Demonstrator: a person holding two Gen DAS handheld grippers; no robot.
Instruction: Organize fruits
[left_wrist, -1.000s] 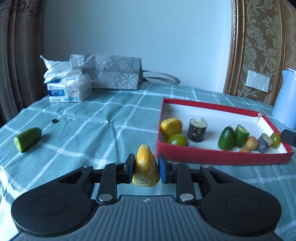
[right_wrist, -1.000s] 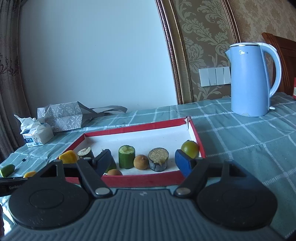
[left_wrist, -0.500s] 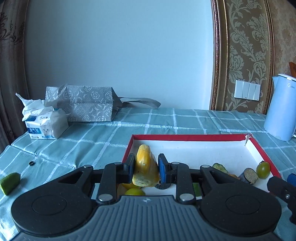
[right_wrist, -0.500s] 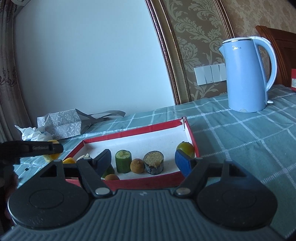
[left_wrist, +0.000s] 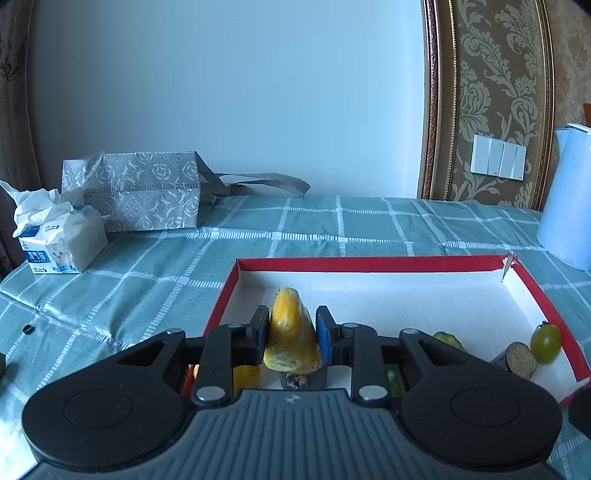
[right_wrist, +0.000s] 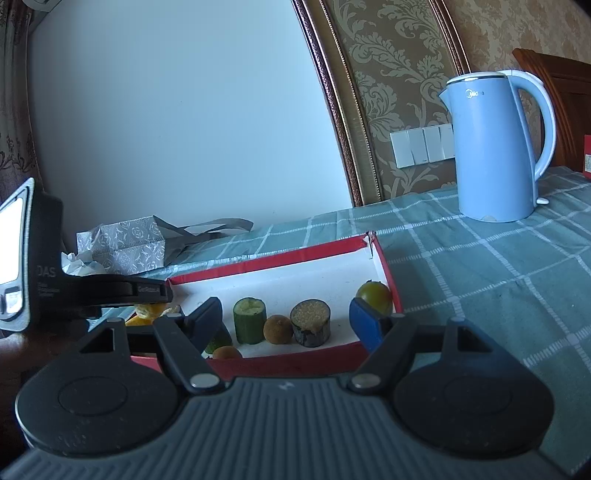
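Note:
My left gripper is shut on a yellow fruit piece and holds it above the left part of the red-rimmed white tray. The tray holds a green round fruit, a dark cut piece and other pieces partly hidden under the gripper. In the right wrist view my right gripper is open and empty in front of the tray, which shows a green cylinder piece, a brown round fruit, a dark cut piece and a green fruit. The left gripper shows at the tray's left.
A tissue pack and a grey patterned bag stand at the back left. A light blue kettle stands at the back right. A small black ring lies on the checked green tablecloth.
My left gripper has carried the yellow piece from the cloth in front of the tray to above the tray's left part. My right gripper stayed open and shifted slightly.

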